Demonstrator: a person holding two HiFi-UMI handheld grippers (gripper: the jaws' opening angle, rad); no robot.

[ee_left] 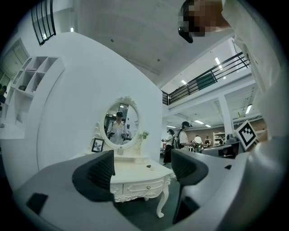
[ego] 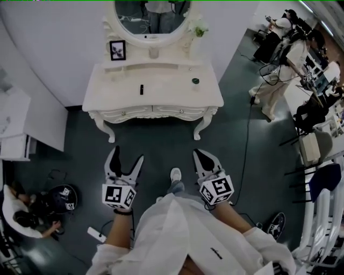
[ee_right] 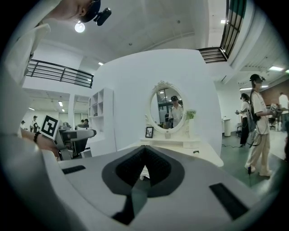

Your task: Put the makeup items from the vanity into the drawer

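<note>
In the head view, a white carved vanity table (ego: 161,95) with curved legs stands against the pale wall, under an oval white-framed mirror (ego: 152,16). On its top lie a small black stick-shaped makeup item (ego: 142,89) near the middle and a small dark round makeup item (ego: 195,81) toward the right edge, well apart from each other. A black-framed picture (ego: 117,50) stands on the raised back shelf. The two white drawer fronts (ego: 131,113) below the top are shut. Both tools hover over the dark floor, short of the table: the left hand-held gripper (ego: 128,156) has its dark jaws spread in a V, while the right hand-held gripper (ego: 206,156) shows its jaws drawn to one point. In the left gripper view the two ribbed pads stand wide apart with only the distant table between them (nothing is gripped). In the right gripper view the pads meet at their tips and clasp nothing, and the table with its mirror stands beyond them.
</note>
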